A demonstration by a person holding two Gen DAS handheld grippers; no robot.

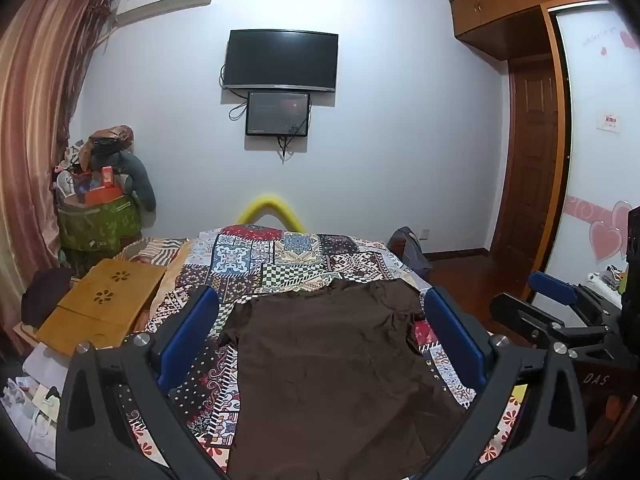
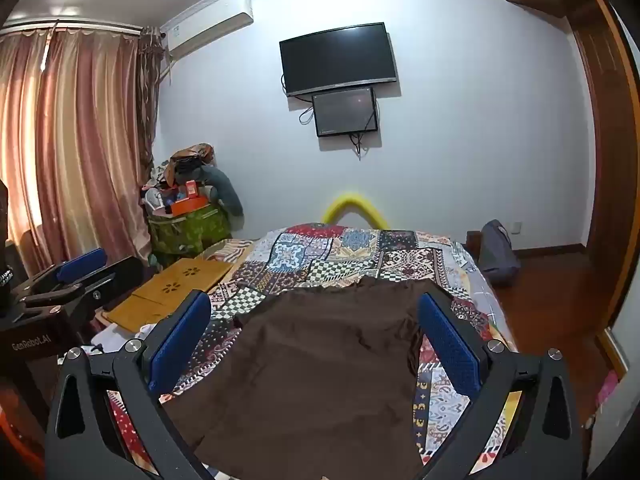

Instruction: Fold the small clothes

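A dark brown garment [image 1: 332,364] lies spread flat on the patterned bedspread [image 1: 280,260]; it also shows in the right wrist view [image 2: 320,368]. My left gripper [image 1: 320,304] is open and empty, held above the near part of the garment, its blue pads [image 1: 188,332] on either side of it. My right gripper [image 2: 314,308] is open and empty too, above the same garment. The right gripper shows at the right edge of the left wrist view [image 1: 560,292], and the left gripper at the left edge of the right wrist view [image 2: 80,268].
A wooden lap table [image 1: 100,304] lies on the bed's left side. A loaded green basket [image 1: 100,220] stands in the left corner by the curtain [image 1: 36,140]. A grey bag [image 2: 496,252] sits on the floor at the bed's right. A TV [image 1: 280,60] hangs on the far wall.
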